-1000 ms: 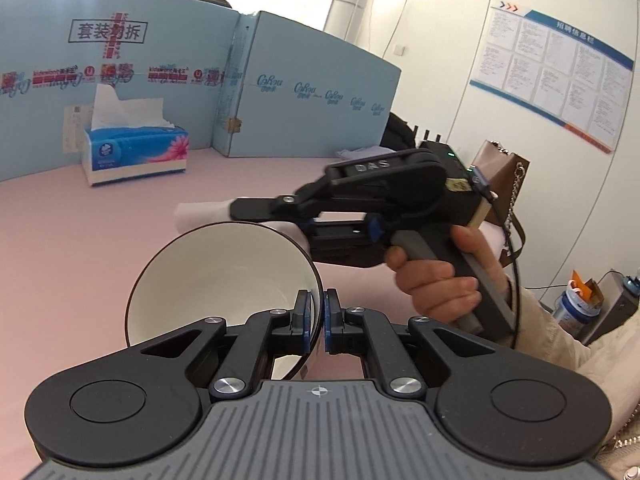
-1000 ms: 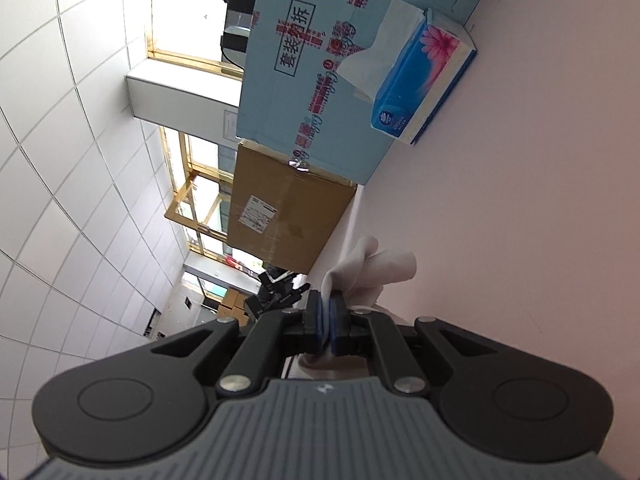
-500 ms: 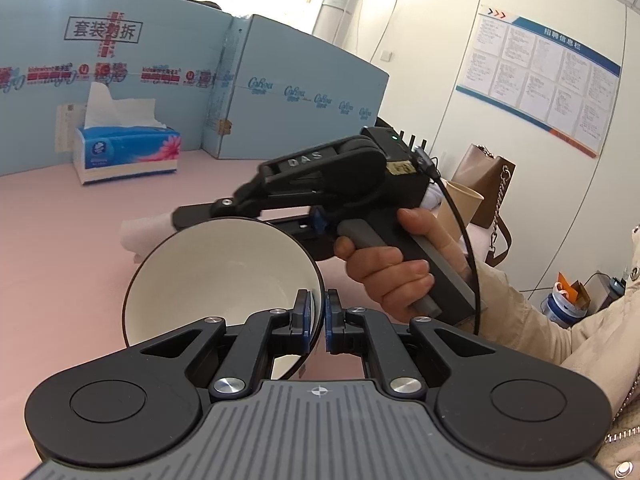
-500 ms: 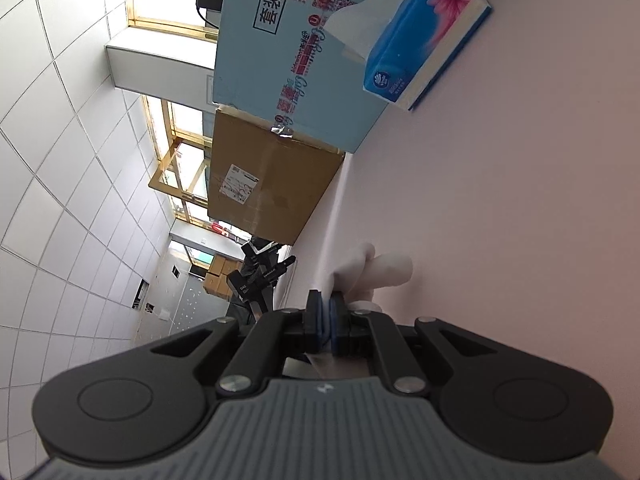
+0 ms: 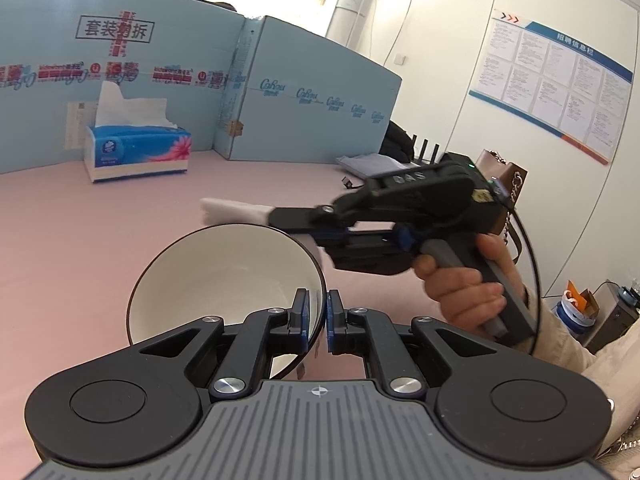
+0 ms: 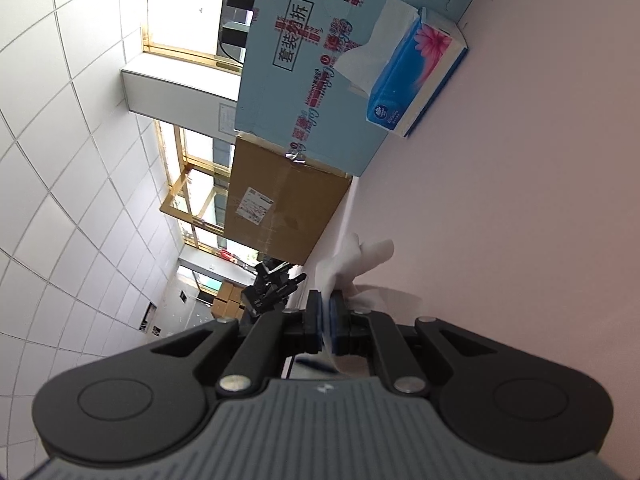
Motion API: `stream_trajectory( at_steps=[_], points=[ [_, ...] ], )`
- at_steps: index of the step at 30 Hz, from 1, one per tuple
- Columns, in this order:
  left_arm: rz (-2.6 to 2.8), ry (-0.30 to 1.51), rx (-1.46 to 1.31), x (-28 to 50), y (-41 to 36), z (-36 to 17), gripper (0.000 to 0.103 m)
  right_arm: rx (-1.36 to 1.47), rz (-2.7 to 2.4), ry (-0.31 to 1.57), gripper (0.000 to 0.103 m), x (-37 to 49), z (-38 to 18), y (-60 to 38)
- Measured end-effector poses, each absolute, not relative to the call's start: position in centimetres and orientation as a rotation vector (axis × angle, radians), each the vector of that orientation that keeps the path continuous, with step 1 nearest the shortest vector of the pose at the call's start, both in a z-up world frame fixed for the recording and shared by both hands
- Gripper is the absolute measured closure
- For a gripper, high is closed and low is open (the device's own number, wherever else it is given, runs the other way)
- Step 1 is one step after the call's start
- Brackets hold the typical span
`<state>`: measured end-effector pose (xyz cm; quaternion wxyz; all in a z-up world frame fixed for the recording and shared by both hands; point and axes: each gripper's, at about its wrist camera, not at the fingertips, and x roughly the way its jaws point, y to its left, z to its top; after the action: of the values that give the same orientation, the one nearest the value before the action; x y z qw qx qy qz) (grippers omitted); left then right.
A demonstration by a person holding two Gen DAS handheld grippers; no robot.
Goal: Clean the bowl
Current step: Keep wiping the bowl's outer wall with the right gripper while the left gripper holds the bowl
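Note:
A white bowl with a dark rim (image 5: pixel 224 276) is tilted on its side above the pink table (image 5: pixel 80 264), its inside facing the left wrist camera. My left gripper (image 5: pixel 317 304) is shut on the bowl's near right rim. My right gripper (image 5: pixel 280 216), held by a person's hand (image 5: pixel 464 288), reaches in from the right just behind the bowl's upper rim. It is shut on a wad of white tissue (image 5: pixel 232 208). In the right wrist view, the right gripper (image 6: pixel 328 312) pinches the tissue (image 6: pixel 360 260), which sticks out past the pads. The bowl is hidden there.
A blue tissue box (image 5: pixel 138 152) (image 6: pixel 416 80) stands at the back of the table. Tall light-blue cartons (image 5: pixel 312 120) wall off the rear, with a brown carton (image 6: pixel 280 208) beside them. A brown handbag (image 5: pixel 508 176) and a folded cloth (image 5: pixel 372 162) lie at the right.
The right gripper with the tissue swept left across the bowl's top rim, then drew back to the right. The left gripper and bowl stayed nearly still.

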<state>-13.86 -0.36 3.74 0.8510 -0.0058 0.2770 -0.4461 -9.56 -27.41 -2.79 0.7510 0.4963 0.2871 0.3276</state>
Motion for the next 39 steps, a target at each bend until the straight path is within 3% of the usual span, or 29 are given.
stream_trajectory(
  at_steps=[17,27,39],
  points=[
    [-0.769,0.641,0.135,-12.8,-6.1,4.6,0.082,1.120,0.688,0.625,0.096,-9.8,-4.5,-28.0],
    [-0.804,0.642,0.173,-13.9,-5.7,4.3,0.093,1.116,0.700,0.634,0.096,-9.6,-4.9,-28.3],
    [-0.891,0.613,0.127,-15.0,-2.5,4.0,0.093,1.106,0.733,0.655,0.096,-8.1,-4.2,-26.7]
  ],
)
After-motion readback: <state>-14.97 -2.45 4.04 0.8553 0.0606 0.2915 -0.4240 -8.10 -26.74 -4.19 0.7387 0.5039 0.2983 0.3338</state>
